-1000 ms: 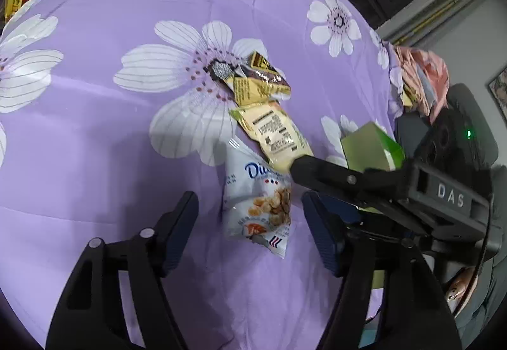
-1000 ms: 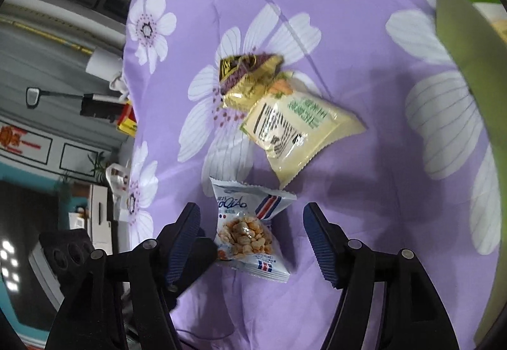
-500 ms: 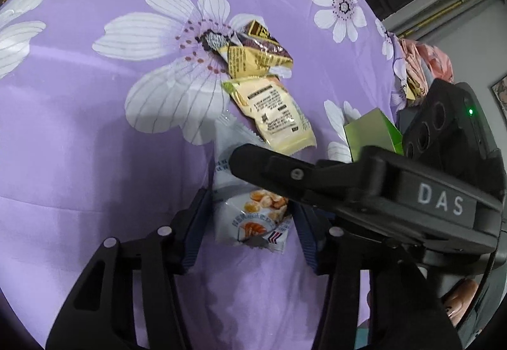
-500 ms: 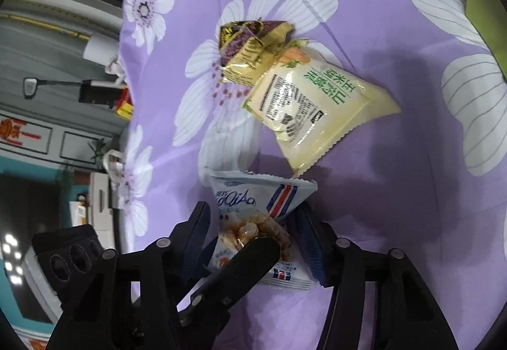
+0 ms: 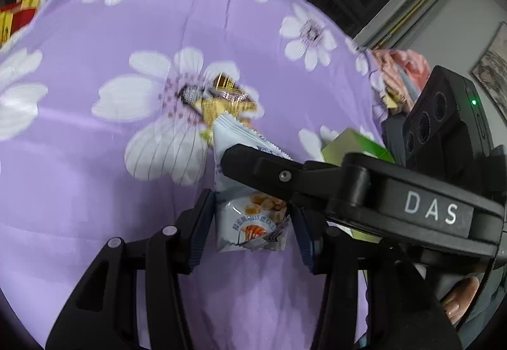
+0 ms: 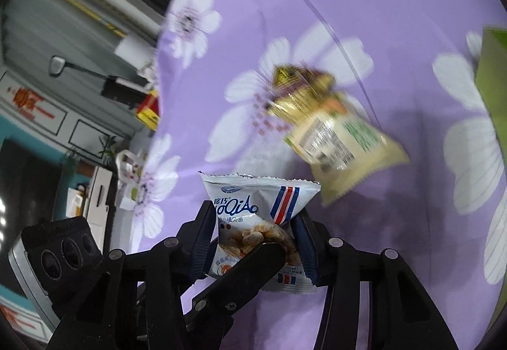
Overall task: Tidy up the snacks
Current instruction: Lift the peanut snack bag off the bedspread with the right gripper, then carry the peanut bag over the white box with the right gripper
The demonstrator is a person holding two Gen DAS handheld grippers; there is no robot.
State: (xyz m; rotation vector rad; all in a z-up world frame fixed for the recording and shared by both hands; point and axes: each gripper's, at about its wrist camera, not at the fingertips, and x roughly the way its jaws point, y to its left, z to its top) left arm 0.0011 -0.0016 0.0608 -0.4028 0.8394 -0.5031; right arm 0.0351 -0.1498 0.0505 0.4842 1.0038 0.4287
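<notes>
A white snack packet (image 5: 244, 223) printed with nuts hangs tilted above the purple flowered cloth (image 5: 95, 159). My left gripper (image 5: 253, 232) presses it from both sides, jaws still closing. My right gripper (image 6: 255, 242) squeezes the same packet (image 6: 253, 201) lower down, and its jaws are closing too. In the left wrist view one right-gripper finger (image 5: 253, 166) crosses in front of the packet. Beyond it on the cloth lie a gold-and-purple packet (image 6: 301, 87) and a pale yellow packet (image 6: 342, 147), touching each other.
A green box (image 6: 491, 90) stands at the right of the cloth, also seen as the green box (image 5: 355, 144). Pink wrapped items (image 5: 402, 64) sit at the cloth's far right edge. A red and yellow box (image 6: 147, 109) lies off the left edge.
Both grippers closed onto the white packet, one from each side. The packet left the cloth and now stands tilted up between the two sets of fingers.
</notes>
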